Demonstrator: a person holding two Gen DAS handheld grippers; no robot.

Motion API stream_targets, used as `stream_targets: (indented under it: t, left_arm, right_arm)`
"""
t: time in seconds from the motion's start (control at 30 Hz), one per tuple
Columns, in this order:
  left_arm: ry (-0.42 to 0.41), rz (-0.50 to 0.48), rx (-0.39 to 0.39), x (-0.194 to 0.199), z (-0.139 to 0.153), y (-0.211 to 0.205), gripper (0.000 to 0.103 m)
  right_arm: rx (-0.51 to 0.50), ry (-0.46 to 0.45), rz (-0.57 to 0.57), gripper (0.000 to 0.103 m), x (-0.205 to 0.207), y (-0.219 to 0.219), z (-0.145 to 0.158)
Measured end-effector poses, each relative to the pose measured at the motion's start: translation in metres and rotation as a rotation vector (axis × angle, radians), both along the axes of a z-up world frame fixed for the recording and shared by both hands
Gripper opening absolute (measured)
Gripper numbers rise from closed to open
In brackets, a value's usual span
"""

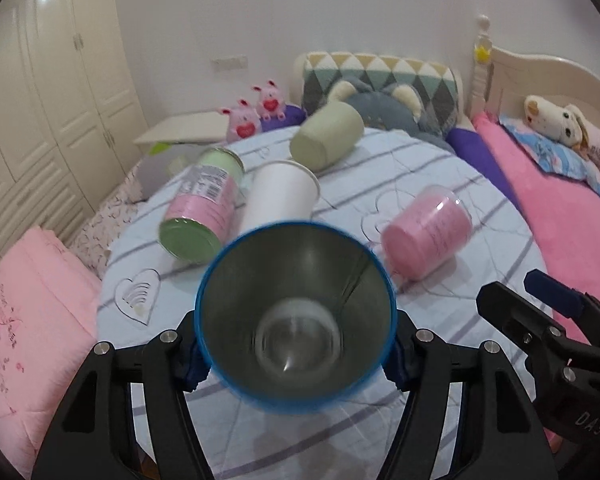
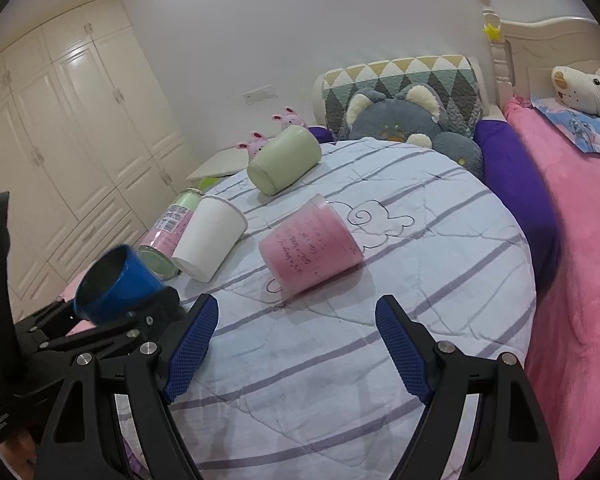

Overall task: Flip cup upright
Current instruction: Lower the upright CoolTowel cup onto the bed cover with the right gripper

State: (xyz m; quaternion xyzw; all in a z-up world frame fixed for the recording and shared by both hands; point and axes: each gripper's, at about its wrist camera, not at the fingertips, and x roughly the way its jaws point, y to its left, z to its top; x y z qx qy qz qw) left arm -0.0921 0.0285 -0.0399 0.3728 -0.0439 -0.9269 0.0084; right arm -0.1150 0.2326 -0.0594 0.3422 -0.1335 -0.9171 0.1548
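Note:
My left gripper [image 1: 296, 340] is shut on a blue cup [image 1: 296, 320] with a steel inside, its mouth facing the camera. In the right wrist view the blue cup [image 2: 118, 284] is held tilted above the left edge of the round table [image 2: 340, 360], mouth up and to the left. My right gripper [image 2: 296, 344] is open and empty over the table's front; it also shows at the right in the left wrist view [image 1: 504, 304]. A pink cup [image 2: 310, 246], a white cup [image 2: 210, 236] and a green cup [image 2: 284, 164] lie on their sides.
A pink and green can [image 2: 168, 232] lies on its side beside the white cup. A striped cloth covers the table. A bed with a pink blanket [image 2: 580, 260] is on the right, plush toys [image 2: 400, 120] behind the table, a wardrobe [image 2: 60, 120] on the left.

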Motion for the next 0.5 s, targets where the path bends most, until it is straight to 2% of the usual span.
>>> stream_targets:
  t: [0.13,0.5]
  left_arm:
    - [-0.001,0.016,-0.021,-0.003,-0.006,-0.002,0.068]
    - [-0.014,0.024,0.017,-0.006,-0.009,-0.006,0.068]
  right_arm:
    - [0.003,-0.005,0.014,0.082,-0.002,-0.005,-0.001]
    - [0.01,-0.014,0.019,0.082,-0.003,-0.011,-0.003]
